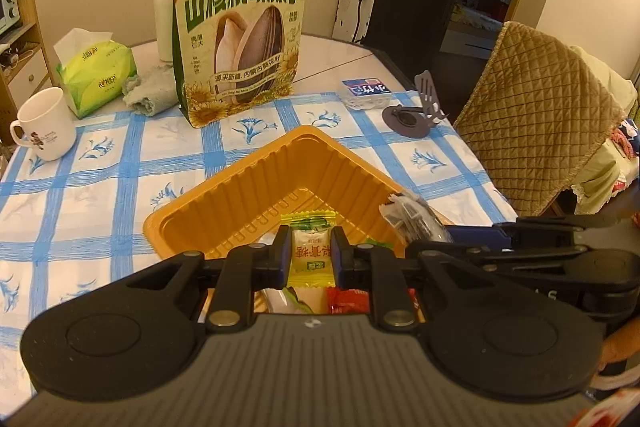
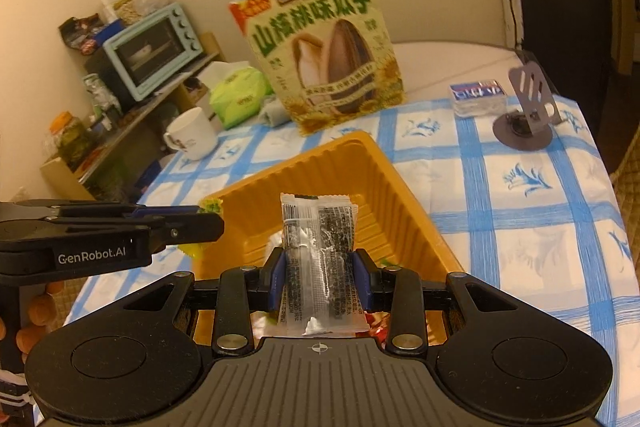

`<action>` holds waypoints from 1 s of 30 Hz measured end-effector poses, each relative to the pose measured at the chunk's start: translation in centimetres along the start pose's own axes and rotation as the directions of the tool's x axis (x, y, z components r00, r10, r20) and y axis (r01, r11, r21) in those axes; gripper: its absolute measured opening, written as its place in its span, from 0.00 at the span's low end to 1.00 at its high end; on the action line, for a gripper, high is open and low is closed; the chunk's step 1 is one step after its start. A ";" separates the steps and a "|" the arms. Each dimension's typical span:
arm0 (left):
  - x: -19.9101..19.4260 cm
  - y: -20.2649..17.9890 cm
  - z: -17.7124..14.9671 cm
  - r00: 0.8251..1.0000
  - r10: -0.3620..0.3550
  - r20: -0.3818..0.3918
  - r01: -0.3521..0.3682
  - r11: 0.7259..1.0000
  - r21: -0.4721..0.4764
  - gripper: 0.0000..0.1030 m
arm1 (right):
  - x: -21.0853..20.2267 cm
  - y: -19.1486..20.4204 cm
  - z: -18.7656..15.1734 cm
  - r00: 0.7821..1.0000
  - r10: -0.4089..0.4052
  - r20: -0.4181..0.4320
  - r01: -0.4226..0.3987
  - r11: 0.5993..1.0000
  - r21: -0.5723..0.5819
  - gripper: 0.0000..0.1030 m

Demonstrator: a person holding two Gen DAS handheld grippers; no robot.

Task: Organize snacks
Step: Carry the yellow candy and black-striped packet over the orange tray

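Over the orange tray (image 1: 240, 187), the left tongs (image 1: 311, 259) are gripping a yellow candy (image 1: 312, 251); the right tongs (image 2: 319, 281) are clamping a clear snack packet (image 2: 318, 251).

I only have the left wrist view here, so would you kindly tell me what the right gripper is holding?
Observer: The right gripper is shut on a clear packet with dark print, above the orange tray.
Operator: Thank you. Is anything on the shelf beyond the mug?
Observer: Yes, a pale blue toaster oven sits on the wooden shelf.
Operator: And anything lower on that shelf?
Observer: A jar with an orange lid stands at its lower end.
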State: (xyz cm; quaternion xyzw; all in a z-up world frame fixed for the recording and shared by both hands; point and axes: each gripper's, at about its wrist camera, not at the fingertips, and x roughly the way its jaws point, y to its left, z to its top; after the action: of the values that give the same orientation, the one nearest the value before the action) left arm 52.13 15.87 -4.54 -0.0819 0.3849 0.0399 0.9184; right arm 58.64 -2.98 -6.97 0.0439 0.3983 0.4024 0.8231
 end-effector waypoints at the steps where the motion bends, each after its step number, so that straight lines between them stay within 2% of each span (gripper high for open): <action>1: 0.5 0.0 0.1 1.000 0.001 -0.005 -0.001 1.000 -0.002 0.18 | 0.3 -0.3 0.1 1.000 -0.005 -0.004 0.005 1.000 0.003 0.35; 13: 4.6 0.2 1.0 0.999 0.018 -0.047 -0.019 0.999 -0.027 0.18 | 1.8 -1.8 0.4 1.000 -0.021 -0.017 0.022 0.999 0.043 0.35; 22: 5.1 0.1 1.5 0.999 0.006 -0.041 -0.008 0.999 -0.034 0.18 | 2.1 -2.2 0.5 0.999 -0.029 -0.017 0.030 0.998 0.057 0.35; 26: 5.0 0.5 1.5 0.999 0.015 -0.046 -0.016 0.999 -0.039 0.23 | 2.2 -2.4 0.6 0.999 -0.031 -0.014 0.031 0.998 0.059 0.35; 30: 4.8 1.0 1.3 0.998 0.025 -0.050 -0.027 0.999 -0.039 0.24 | 2.5 -2.4 0.9 0.999 -0.034 -0.015 0.035 0.998 0.053 0.35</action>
State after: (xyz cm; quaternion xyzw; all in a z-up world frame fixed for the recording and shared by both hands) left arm 56.25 17.17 -7.18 -0.0962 0.4077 0.0575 0.9062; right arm 61.64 -2.64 -8.87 0.0558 0.4155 0.3776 0.8256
